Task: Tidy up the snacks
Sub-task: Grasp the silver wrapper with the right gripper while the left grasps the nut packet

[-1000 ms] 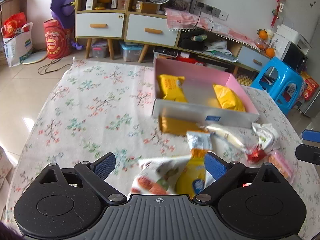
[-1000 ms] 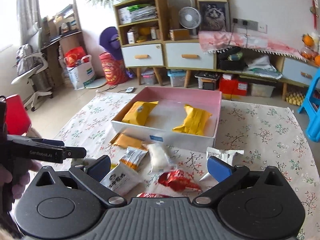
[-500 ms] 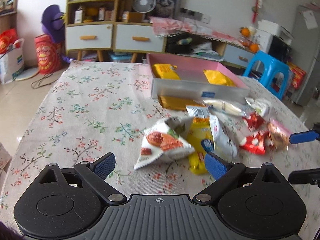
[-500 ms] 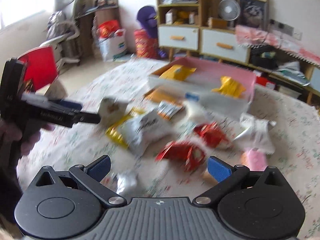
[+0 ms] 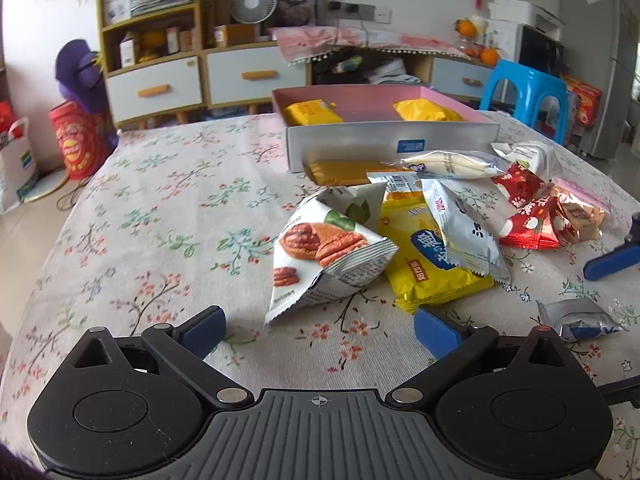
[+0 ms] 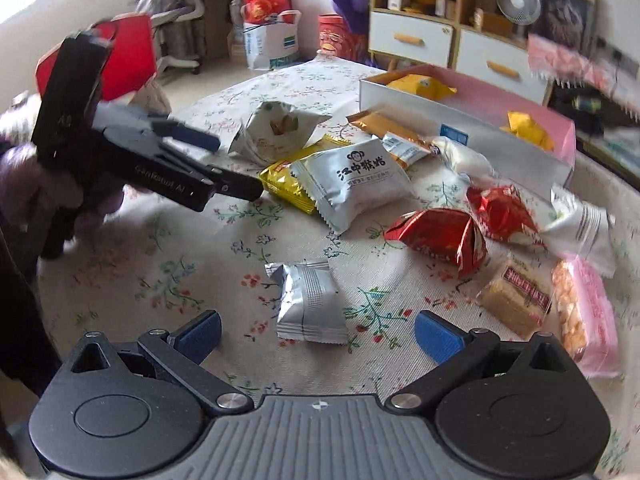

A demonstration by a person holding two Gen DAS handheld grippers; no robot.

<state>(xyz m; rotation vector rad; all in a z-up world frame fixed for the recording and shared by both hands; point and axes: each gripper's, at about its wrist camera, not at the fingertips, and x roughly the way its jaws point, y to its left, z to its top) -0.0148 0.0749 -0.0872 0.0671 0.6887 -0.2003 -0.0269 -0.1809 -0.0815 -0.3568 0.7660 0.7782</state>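
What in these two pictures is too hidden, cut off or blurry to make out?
- Yellow packet, left view: the white packet and walnut bag cover part of its label.
- Orange packet, left view: tucked against the box, and another packet overlaps it.
- Pink packet, right view: blurred, print unreadable.
- Right gripper, left view: cut off by the edge.
- Box floor, left view: near wall hides most of it.

Snack packets heaped on a floral tablecloth (image 5: 168,216) before a pink box (image 5: 384,136).

The left gripper (image 5: 320,326) hovers spread wide and empty near a walnut packet (image 5: 324,256), which leans against a yellow packet (image 5: 424,264); two yellow packets lie in the box.
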